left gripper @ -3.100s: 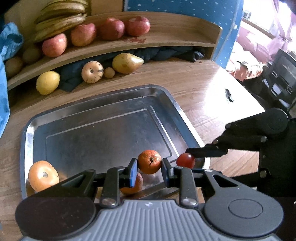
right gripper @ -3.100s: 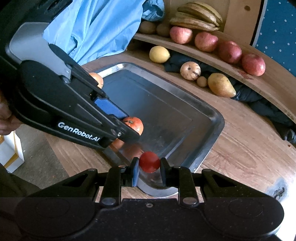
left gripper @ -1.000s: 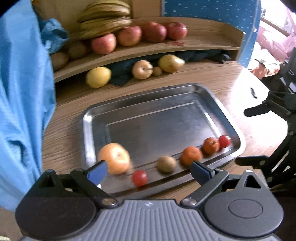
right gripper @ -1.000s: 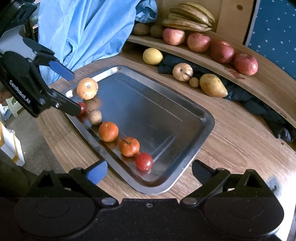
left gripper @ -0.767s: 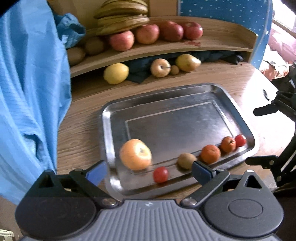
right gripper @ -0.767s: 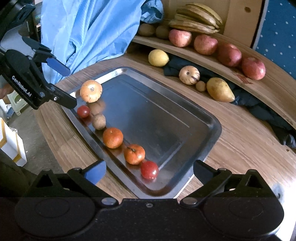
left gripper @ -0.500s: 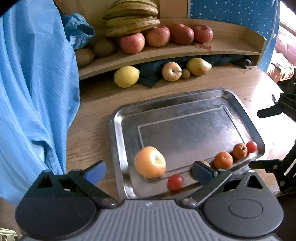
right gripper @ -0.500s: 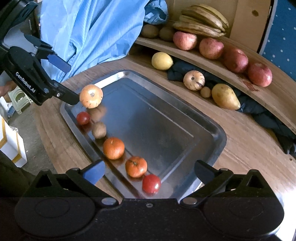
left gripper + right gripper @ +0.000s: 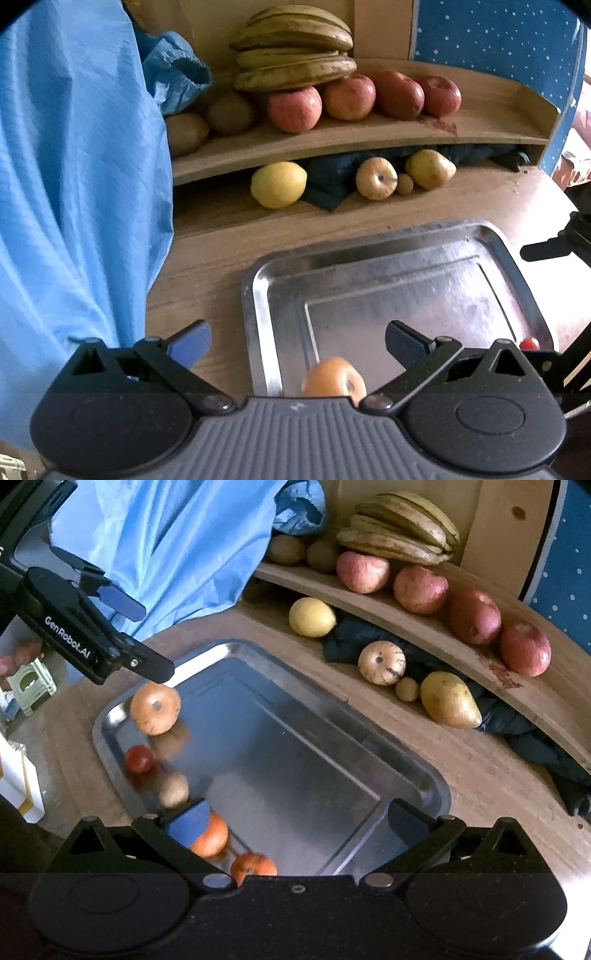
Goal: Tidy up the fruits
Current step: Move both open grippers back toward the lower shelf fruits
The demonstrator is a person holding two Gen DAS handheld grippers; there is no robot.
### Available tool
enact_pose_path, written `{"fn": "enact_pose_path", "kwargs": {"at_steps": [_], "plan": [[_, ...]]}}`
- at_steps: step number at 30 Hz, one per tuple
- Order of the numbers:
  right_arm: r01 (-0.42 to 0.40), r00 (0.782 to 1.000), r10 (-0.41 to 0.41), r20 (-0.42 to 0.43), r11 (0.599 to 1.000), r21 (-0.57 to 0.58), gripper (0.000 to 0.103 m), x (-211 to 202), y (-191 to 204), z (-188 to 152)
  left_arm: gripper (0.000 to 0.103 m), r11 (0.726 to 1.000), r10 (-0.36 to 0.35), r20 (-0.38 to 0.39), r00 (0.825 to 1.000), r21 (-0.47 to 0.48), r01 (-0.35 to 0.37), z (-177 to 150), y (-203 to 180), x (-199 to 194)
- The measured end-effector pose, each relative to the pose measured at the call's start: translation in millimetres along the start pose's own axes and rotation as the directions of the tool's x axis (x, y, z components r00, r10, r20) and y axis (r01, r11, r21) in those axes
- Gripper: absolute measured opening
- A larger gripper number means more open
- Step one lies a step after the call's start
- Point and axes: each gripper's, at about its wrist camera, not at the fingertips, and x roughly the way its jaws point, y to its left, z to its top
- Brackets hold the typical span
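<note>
1. My left gripper (image 9: 295,339) is spread wide, nothing btwn the fingers; it hangs over the near-left corner of the steel tray (image 9: 258,295).
2. My right gripper (image 9: 295,818) is also wide open & empty, over the tray's near edge. From the left cam only one of its fingers shows, at the far right.
3. From the right cam the left gripper (image 9: 136,637) sits just above the big orange-yellow fruit (image 9: 155,709), not touching it as far as I can tell.
4. That big fruit lies in the tray's left end; in the left cam it's half hidden behind my gripper body.
5. Along the tray's near edge, in a rough line: red tomato (image 9: 138,758), brown kiwi (image 9: 173,789), tangerine (image 9: 208,836) partly behind my blue pad, 2nd tangerine (image 9: 254,866) at the bottom of the view.
6. Another small red fruit (image 9: 529,343) peeks out at the tray's right corner in the left cam.
7. On the wooden table (image 9: 480,775) beyond the tray: lemon (image 9: 312,617), pale spotted apple (image 9: 382,662), small brown round fruit (image 9: 407,689), pear (image 9: 448,700), lying by a dark cloth (image 9: 517,731).
8. Shelf (image 9: 535,686) above carries red apples (image 9: 419,589), bananas (image 9: 399,528), kiwis at its left end.
9. Blue fabric (image 9: 74,184) hangs at left.
</note>
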Motion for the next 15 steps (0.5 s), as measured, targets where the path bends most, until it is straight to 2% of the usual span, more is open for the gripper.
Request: {"fn": "enact_pose_path", "kwargs": {"at_steps": [15], "plan": [[0.065, 0.998, -0.064, -0.019, 0.996, 0.064, 0.102, 27, -19, 32, 0.103, 0.997, -0.074, 0.005, 0.997, 0.014, 0.074, 42, 9, 43]]}}
